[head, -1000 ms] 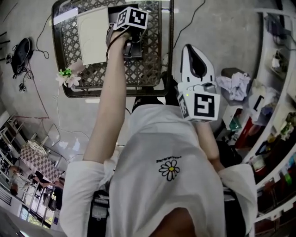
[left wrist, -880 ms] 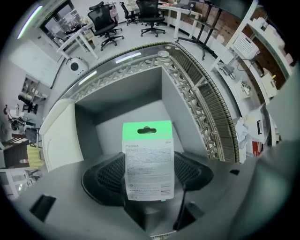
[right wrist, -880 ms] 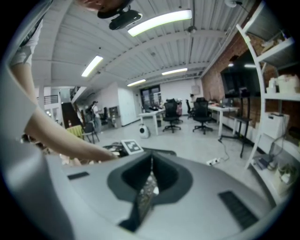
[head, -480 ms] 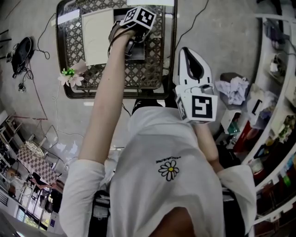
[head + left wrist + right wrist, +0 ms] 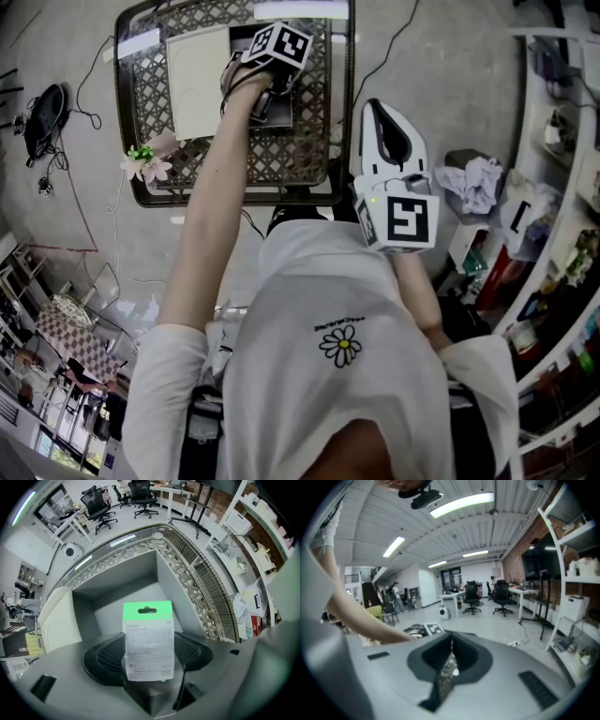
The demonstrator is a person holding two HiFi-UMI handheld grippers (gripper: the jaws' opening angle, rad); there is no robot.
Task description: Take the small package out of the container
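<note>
— What has the left hand-held gripper (image 5: 149, 656) got?
— Its jaws are clamped on the small package (image 5: 148, 637), one jaw at each side. The package stands upright between them with its printed face to the camera, and its green top reaches out past the tips.
— And the container (image 5: 136, 581)?
— It's a grey open box lying straight ahead of the jaws, right behind the package. I can't tell whether the package's lower edge is clear of the box.
— What's around it?
— The container sits on a counter (image 5: 187, 573) with a lattice top. A cream board (image 5: 58, 620) lies just left of the hand-held gripper, against the container's outer wall.
— The right hand-held gripper (image 5: 449, 660)?
— Its jaws are together with nothing between them. In the head view it is held near the person's chest, to the right of the left one and back from the container, and its own view looks out across the room
</note>
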